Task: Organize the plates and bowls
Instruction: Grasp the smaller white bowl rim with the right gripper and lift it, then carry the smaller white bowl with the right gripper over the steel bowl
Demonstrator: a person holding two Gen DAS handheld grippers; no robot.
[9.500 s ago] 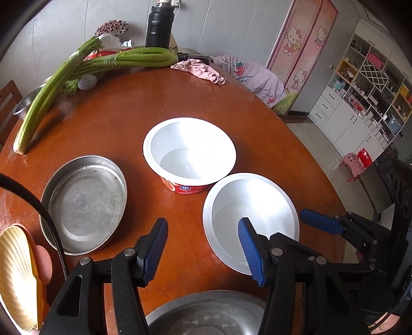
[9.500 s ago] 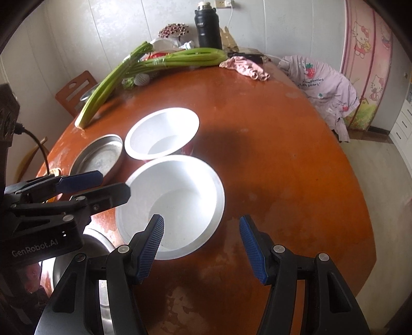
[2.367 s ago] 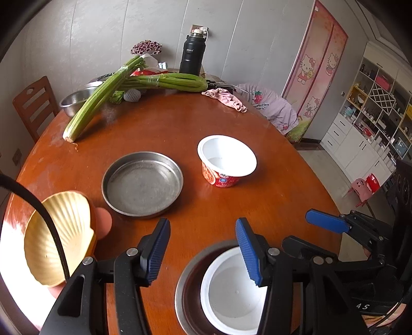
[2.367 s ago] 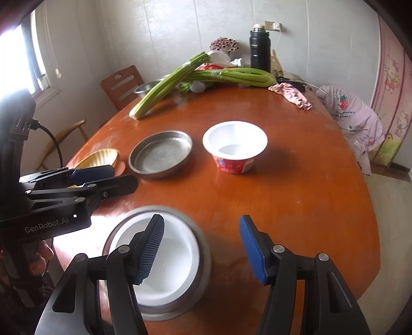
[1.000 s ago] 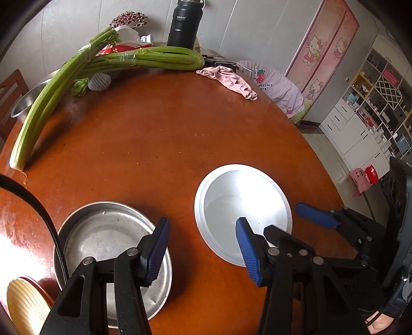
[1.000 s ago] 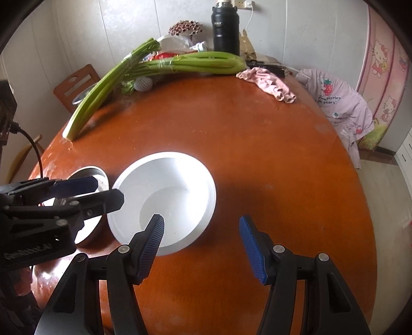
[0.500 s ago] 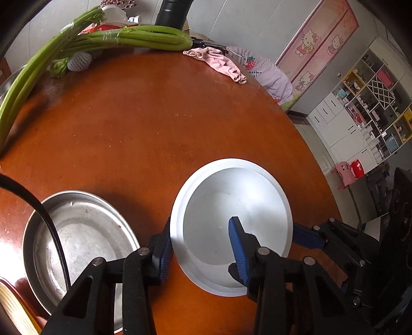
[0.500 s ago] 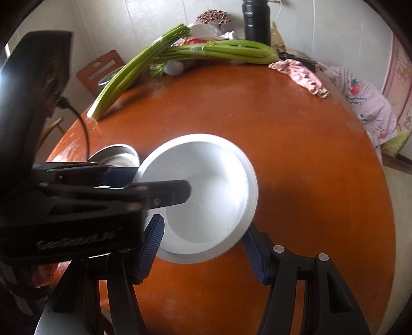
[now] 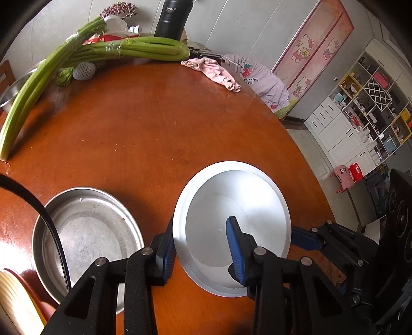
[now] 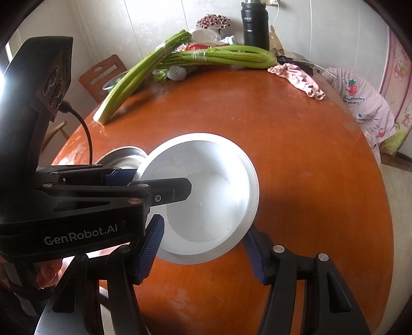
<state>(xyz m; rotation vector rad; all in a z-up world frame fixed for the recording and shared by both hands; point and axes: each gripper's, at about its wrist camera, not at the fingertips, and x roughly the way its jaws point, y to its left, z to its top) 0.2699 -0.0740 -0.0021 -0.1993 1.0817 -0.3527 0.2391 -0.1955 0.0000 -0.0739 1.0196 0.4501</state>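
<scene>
A white bowl stands on the round brown table. My left gripper straddles its near-left rim, one finger outside and one inside; it looks closed on the rim. In the right wrist view the same white bowl appears tilted and raised, and the left gripper's finger reaches into it. My right gripper is open, its blue pads on either side of the bowl's near edge, below it. A steel plate lies to the bowl's left.
Long celery stalks, a white netted fruit, a black flask and a pink cloth lie at the table's far side. A gold shell-shaped dish is at the near left. A chair stands beyond the table.
My left gripper has moved onto the white bowl's rim and narrowed around it. The bowl has risen and tilted in the right wrist view. The right gripper stays open beneath it.
</scene>
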